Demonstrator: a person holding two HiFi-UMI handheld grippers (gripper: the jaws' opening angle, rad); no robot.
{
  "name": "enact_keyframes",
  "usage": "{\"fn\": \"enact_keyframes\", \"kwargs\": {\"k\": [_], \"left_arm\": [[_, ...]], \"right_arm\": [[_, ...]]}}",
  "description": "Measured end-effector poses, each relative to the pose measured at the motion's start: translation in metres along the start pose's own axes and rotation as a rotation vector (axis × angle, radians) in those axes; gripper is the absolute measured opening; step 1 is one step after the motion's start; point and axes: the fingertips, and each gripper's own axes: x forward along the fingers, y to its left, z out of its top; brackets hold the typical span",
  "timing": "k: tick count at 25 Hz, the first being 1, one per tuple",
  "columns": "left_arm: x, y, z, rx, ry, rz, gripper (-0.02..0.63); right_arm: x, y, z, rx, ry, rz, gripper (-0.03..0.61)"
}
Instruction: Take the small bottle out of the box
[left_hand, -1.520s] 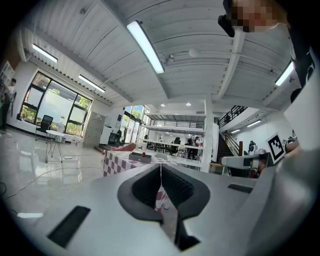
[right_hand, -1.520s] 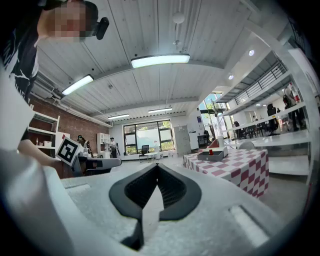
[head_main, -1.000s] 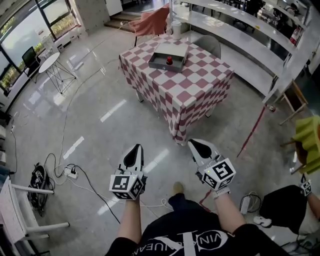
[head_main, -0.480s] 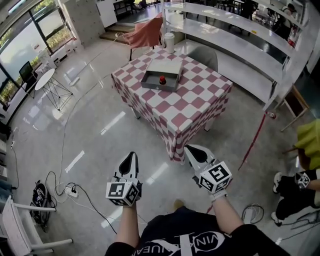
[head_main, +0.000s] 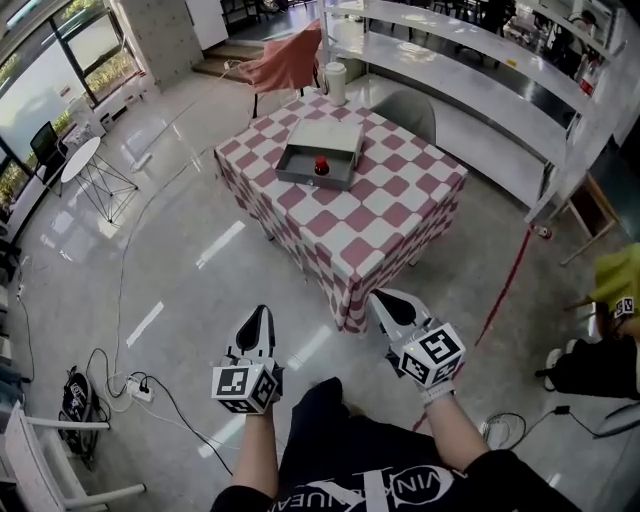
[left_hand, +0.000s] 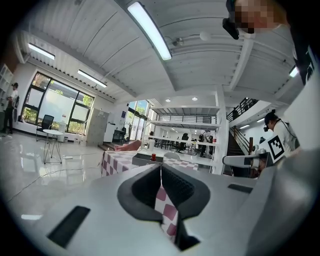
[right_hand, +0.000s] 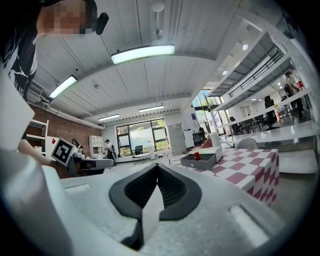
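Head view, with the 2 gripper views for the jaws. A shallow grey box (head_main: 312, 182) sits on the checkered table (head_main: 385, 215), toward the table's far-left part. A paler flat panel (head_main: 338, 133), possibly its lid, adjoins the side of the box farther from the person. Inside the box, near its middle, the small bottle (head_main: 321, 165) stands upright. Only its red top is clear: the body is too small to make out, and in the gripper views the box wall hides its lower part. A white cylinder (head_main: 336, 83) stands at the table's far edge; whether it is a cup or a roll cannot be told. The cloth hangs over the table's sides and covers most of its legs. The left gripper (head_main: 259, 313) and the right gripper (head_main: 382, 297) are both on the near side of the table, over the floor and well apart from the box. The 2 jaws of each gripper are pressed together with nothing between them.
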Motion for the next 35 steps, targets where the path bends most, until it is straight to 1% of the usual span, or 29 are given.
{"fn": "enact_keyframes", "kwargs": {"k": [2, 6, 11, 16, 20, 25, 30, 35], "left_arm": [[0.011, 0.003, -0.005, -0.003, 0.005, -0.007, 0.014], [0.045, 0.01, 0.003, -0.002, -0.004, -0.023, 0.015], [0.096, 0.022, 0.004, 0.018, -0.005, -0.096, 0.015], [0.146, 0.041, 0.014, 0.036, 0.004, -0.141, 0.014], [0.183, 0.059, 0.022, 0.036, 0.011, -0.162, 0.014], [0.225, 0.074, 0.022, 0.036, 0.039, -0.209, 0.014], [0.266, 0.084, 0.022, 0.047, 0.079, -0.259, 0.014], [0.299, 0.095, 0.015, 0.062, 0.113, -0.302, 0.014]], "right_arm": [[0.004, -0.008, -0.003, 0.006, 0.008, -0.009, 0.006], [0.025, -0.022, 0.0, -0.003, 0.003, -0.017, 0.006], [0.061, -0.041, 0.004, -0.018, 0.009, -0.031, 0.005], [0.099, -0.065, 0.01, -0.023, 0.011, -0.048, 0.006], [0.129, -0.083, 0.013, -0.03, 0.022, -0.068, 0.006], [0.164, -0.105, 0.013, -0.02, 0.037, -0.109, 0.006], [0.197, -0.125, 0.006, -0.008, 0.073, -0.137, 0.006], [0.222, -0.146, 0.009, 0.0, 0.065, -0.167, 0.006]]}}
